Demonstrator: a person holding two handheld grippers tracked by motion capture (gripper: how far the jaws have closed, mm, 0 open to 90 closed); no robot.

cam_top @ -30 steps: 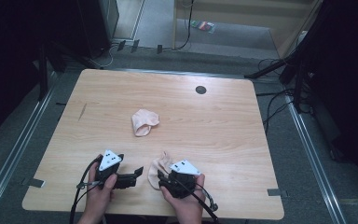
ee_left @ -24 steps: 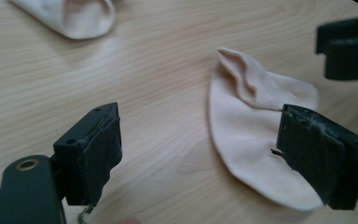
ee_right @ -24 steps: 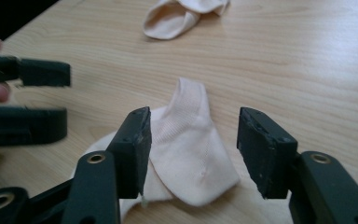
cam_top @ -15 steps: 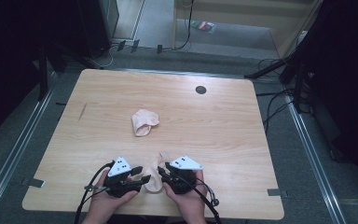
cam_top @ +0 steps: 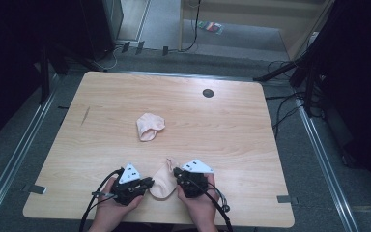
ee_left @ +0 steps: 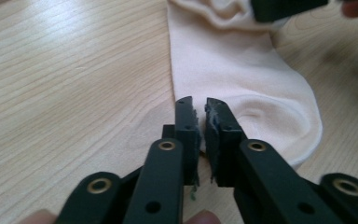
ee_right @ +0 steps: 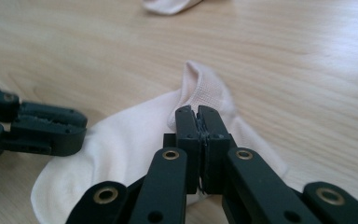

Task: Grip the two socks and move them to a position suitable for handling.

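Tabletop [cam_top: 232, 130] of pale wood carries two peach socks: one crumpled near the middle [cam_top: 149, 126], well apart from the hands, and the near sock [cam_top: 163, 180] lying flat at the front edge between both tongs. It looks thin, limp and very light, likely to sag and fold wherever unsupported, so opposite edges seem the best holds. Right tongs [ee_right: 200, 112] are pressed together, pinching a raised fold near its cuff. Left tongs [ee_left: 199, 105] sit at its opposite edge, jaws a narrow slit apart, apparently gripping nothing.
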